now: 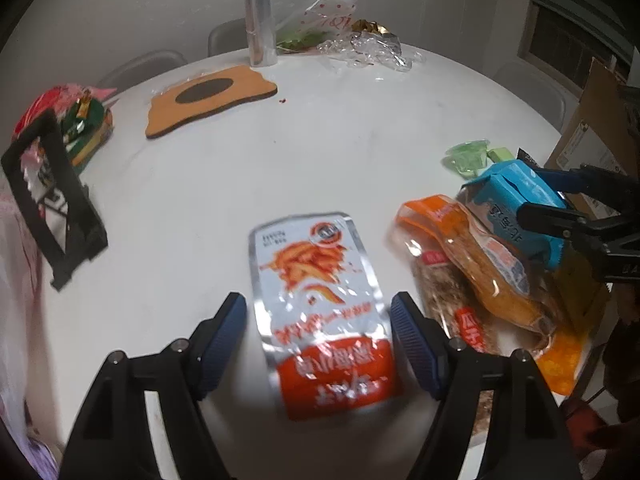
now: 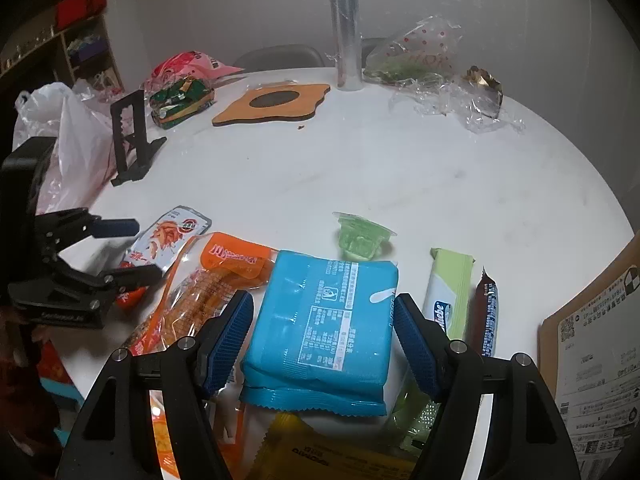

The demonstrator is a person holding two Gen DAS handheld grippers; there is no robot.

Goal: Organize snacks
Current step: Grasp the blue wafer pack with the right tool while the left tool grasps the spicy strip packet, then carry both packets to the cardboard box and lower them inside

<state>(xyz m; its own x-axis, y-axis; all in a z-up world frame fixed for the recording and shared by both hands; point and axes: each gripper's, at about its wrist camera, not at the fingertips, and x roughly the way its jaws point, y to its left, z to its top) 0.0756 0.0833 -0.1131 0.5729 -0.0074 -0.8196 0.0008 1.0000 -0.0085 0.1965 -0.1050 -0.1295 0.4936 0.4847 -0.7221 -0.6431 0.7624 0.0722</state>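
Observation:
A silver and orange snack packet [image 1: 320,300] lies flat on the white round table [image 1: 320,140]. My left gripper [image 1: 318,320] is open astride it, with a gap at each pad. To the right is a pile of snacks, among them a clear orange packet [image 1: 480,264] and a green jelly cup [image 2: 362,238]. My right gripper [image 2: 324,320] is shut on a blue packet [image 2: 320,344], which sits tilted on top of that pile. A green-white bar [image 2: 450,292] and a brown bar [image 2: 488,312] lie right of it. In the right wrist view the left gripper [image 2: 146,250] is at the left.
A black stand [image 1: 52,200], a green snack pack [image 2: 180,100] and a white plastic bag [image 2: 72,140] are at the left edge. An orange mat [image 1: 208,96], a foil roll [image 1: 260,12] and crumpled wrap [image 2: 460,96] are at the back. A cardboard box [image 2: 592,360] stands at the right.

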